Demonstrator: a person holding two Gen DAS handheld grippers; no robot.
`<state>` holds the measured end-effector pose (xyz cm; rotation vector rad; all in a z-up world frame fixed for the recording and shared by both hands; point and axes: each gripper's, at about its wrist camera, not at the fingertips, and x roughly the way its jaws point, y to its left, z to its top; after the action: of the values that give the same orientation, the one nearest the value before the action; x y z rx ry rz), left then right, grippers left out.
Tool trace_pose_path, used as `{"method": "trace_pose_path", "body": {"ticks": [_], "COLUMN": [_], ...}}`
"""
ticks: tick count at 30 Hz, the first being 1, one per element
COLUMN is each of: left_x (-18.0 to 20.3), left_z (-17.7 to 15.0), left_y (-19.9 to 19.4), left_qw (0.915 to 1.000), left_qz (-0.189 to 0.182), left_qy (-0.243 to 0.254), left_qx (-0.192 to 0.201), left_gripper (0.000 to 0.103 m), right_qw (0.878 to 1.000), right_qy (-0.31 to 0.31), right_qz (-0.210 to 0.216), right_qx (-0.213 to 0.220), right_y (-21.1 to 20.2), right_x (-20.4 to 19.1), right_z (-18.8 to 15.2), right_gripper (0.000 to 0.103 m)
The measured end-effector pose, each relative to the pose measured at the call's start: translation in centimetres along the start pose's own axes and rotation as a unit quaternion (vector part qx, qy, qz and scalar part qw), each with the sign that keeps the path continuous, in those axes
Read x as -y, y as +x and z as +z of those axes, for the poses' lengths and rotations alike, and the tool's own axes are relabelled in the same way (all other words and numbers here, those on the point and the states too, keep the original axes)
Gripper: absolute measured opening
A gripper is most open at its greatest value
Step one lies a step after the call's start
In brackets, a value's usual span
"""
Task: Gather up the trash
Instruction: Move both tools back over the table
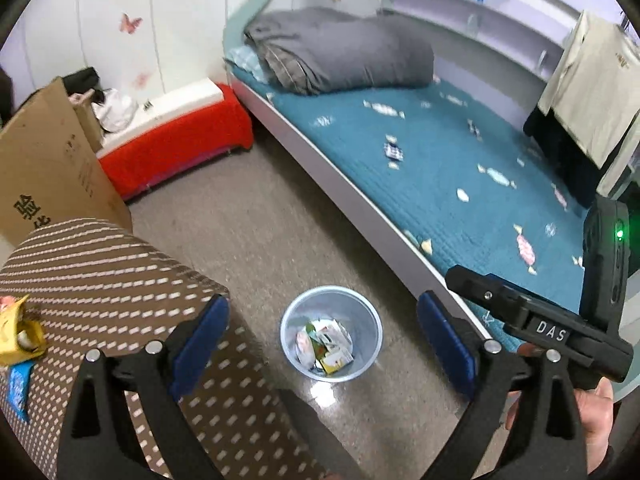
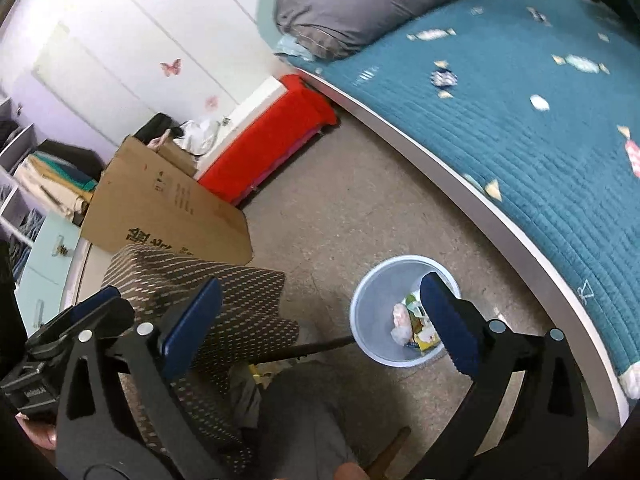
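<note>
A pale grey round bin (image 1: pixel 362 316) stands on the floor with several crumpled wrappers (image 1: pixel 326 346) in it. My left gripper (image 1: pixel 322 340) is open and empty, held well above the bin. A yellow wrapper (image 1: pixel 18 334) and a blue packet (image 1: pixel 18 388) lie on the brown dotted cloth (image 1: pixel 100 276) at the left. In the right wrist view the bin (image 2: pixel 372 304) sits low right of centre, its wrappers (image 2: pixel 404 320) partly behind the right finger. My right gripper (image 2: pixel 320 320) is open and empty above the floor. The right gripper's body (image 1: pixel 560 320) shows in the left wrist view.
A bed with a teal quilt (image 1: pixel 460 168) and grey folded duvet (image 1: pixel 344 52) runs along the right. A red-covered bench (image 1: pixel 176 148) and a cardboard box (image 1: pixel 44 160) stand at the left. Clothes (image 1: pixel 592 80) hang at the far right. Shelves (image 2: pixel 24 168) show at the left.
</note>
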<state>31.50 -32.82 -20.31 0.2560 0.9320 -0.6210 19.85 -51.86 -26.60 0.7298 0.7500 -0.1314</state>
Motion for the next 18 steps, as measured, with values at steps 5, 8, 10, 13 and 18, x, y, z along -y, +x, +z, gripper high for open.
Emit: {"method": "trace_pose_path", "body": {"ticks": [5, 8, 10, 13, 18], "left_x": [-1.5, -2.7, -3.6, -5.1, -8.3], "left_z": [-1.5, -2.5, -3.1, -4.2, -6.3], "left_y": [-4.6, -7.2, -8.5, -10.5, -13.2], "left_qw": [0.9990, 0.9977, 0.9966, 0.9948, 0.9909], "left_qz": [0.011, 0.017, 0.025, 0.039, 0.064], "left_qy": [-0.007, -0.012, -0.015, -0.017, -0.032], "left_qx": [0.043, 0.065, 0.077, 0.093, 0.114], "left_gripper": [0.094, 0.094, 0.094, 0.094, 0.094], "right_qw": [0.999, 0.998, 0.997, 0.994, 0.986], "right_qy": [-0.034, -0.060, -0.076, -0.101, -0.157], "right_qz": [0.009, 0.016, 0.024, 0.038, 0.055], "right_qx": [0.015, 0.020, 0.022, 0.020, 0.013], "right_y": [-2.0, -2.9, -3.3, -3.3, -2.7], "right_x": [-4.2, -7.0, -8.8, -11.7, -16.5], "right_z": [-0.5, -1.0, -1.4, -2.1, -3.5], "right_gripper": [0.097, 0.097, 0.097, 0.097, 0.097]}}
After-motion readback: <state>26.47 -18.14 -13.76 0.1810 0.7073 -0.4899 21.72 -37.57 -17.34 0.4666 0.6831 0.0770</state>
